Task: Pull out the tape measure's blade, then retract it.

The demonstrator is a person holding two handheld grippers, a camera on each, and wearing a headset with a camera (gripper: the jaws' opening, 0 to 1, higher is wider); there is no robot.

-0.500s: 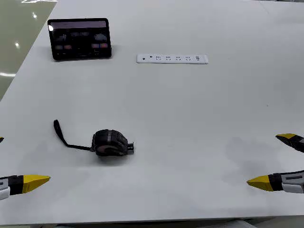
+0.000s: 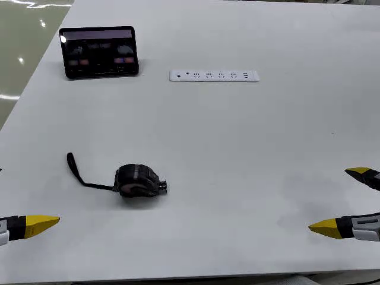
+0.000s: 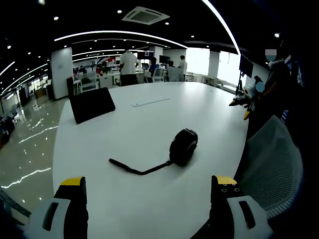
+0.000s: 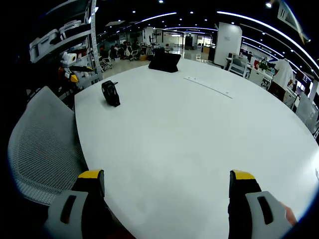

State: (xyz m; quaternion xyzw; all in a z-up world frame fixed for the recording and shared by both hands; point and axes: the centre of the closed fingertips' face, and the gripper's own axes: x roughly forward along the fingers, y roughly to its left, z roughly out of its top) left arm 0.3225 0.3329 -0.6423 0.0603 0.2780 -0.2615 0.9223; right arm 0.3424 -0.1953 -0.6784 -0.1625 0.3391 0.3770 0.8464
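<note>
One tape measure (image 2: 139,180) lying on the white table (image 2: 237,148), toward the near left, blade seemingly wound all the way in, though too small to swear to. One black strap (image 2: 77,169) trailing off its left side. Two grippers, both clear of it: left gripper (image 3: 149,181) by the table's near edge, jaws spread wide, gripping nothing; right gripper (image 4: 167,175) well off to the right, jaws wide too, empty. Farther back, one dark tablet (image 2: 99,51) propped up and one white power strip (image 2: 214,75).
</note>
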